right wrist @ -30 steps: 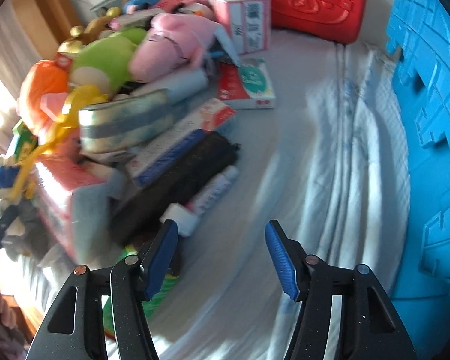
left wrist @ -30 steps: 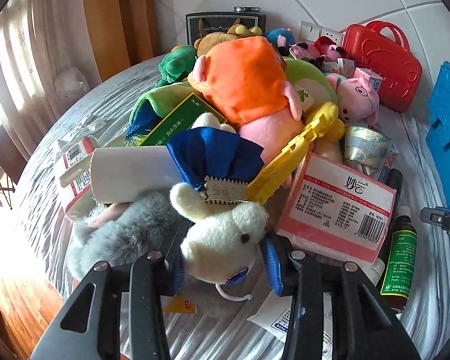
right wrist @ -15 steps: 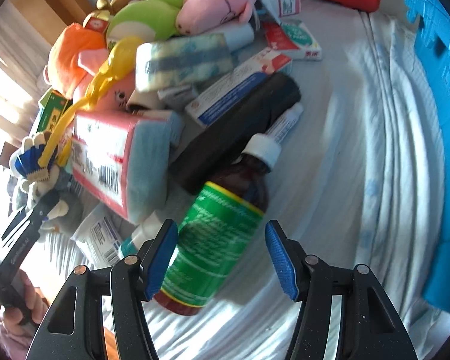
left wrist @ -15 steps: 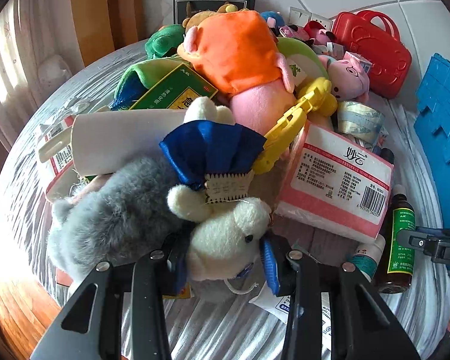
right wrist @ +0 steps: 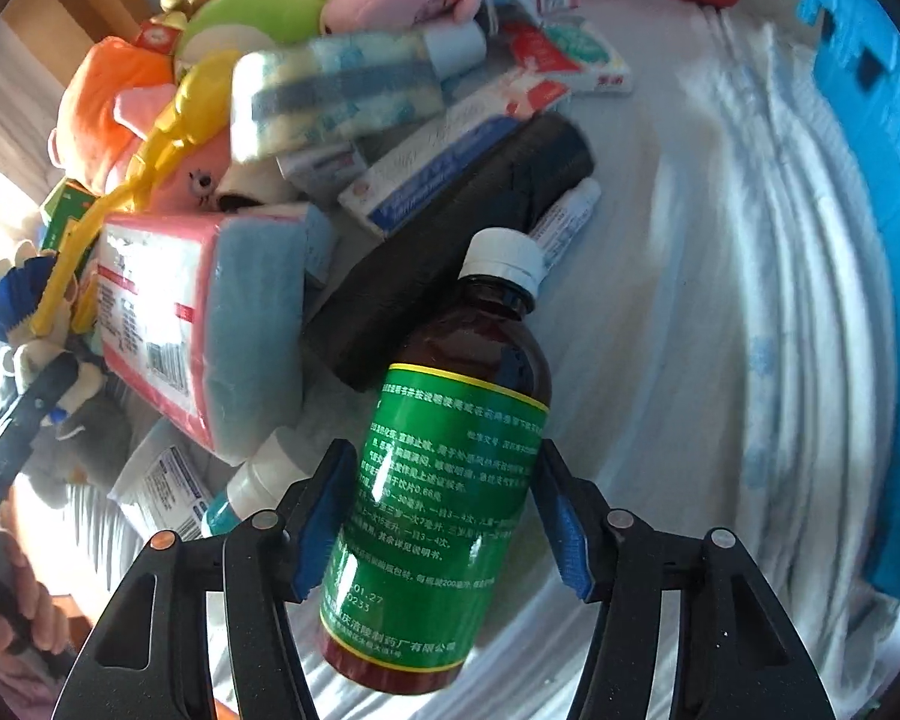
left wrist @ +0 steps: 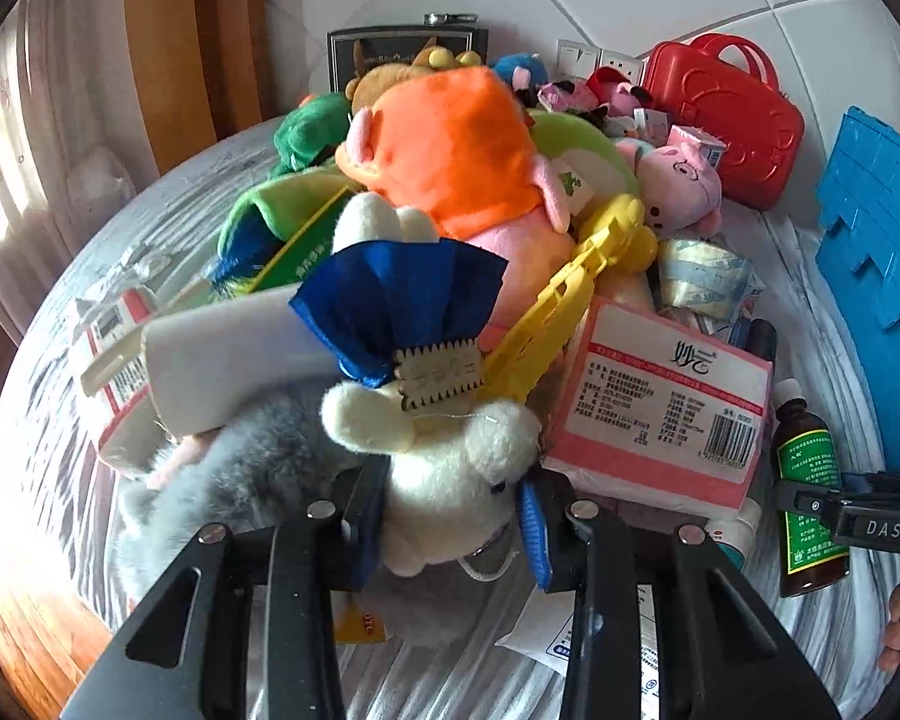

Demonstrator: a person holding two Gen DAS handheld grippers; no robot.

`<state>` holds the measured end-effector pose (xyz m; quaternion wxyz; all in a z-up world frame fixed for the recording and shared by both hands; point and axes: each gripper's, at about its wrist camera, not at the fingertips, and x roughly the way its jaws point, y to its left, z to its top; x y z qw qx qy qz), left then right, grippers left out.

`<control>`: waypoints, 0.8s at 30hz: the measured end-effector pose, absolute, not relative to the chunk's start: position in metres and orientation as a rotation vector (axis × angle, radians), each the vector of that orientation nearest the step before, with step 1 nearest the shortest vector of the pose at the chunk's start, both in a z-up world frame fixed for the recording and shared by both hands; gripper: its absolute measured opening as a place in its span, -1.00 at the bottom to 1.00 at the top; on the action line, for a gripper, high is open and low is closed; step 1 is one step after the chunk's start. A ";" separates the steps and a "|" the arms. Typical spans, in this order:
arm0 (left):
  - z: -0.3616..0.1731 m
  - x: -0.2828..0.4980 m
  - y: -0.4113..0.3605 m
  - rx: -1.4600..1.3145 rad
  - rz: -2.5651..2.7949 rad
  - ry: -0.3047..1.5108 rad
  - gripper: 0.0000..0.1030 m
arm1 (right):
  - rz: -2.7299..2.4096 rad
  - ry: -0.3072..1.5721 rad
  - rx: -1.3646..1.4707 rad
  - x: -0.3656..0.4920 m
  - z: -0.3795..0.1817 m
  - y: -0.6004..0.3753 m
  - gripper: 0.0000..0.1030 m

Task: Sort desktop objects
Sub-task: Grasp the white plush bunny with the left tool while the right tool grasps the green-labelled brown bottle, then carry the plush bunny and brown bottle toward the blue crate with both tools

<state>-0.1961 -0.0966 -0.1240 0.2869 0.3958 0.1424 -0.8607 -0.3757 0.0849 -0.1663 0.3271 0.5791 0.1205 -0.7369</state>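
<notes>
Left hand-held gripper: blue pads pressed into the cream plush rabbit, pinching it at the near edge of the bed.
Right hand-held gripper: jaws spread either side of the brown bottle; contact with the pads cannot be told.
Brown bottle: lying on the bed's white sheet, green label up, white cap against a black roll.
Pile: pink tissue pack between rabbit and bottle.
</notes>
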 end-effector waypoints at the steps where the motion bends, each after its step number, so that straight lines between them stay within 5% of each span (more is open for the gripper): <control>1: -0.116 -0.194 -0.094 1.035 -2.303 0.353 -0.30 | -1.937 0.306 1.500 -0.375 -0.161 0.087 0.13; 24: 0.050 -0.227 -0.003 0.686 -2.667 0.088 -0.30 | -2.285 0.145 0.896 -0.364 0.052 0.138 0.06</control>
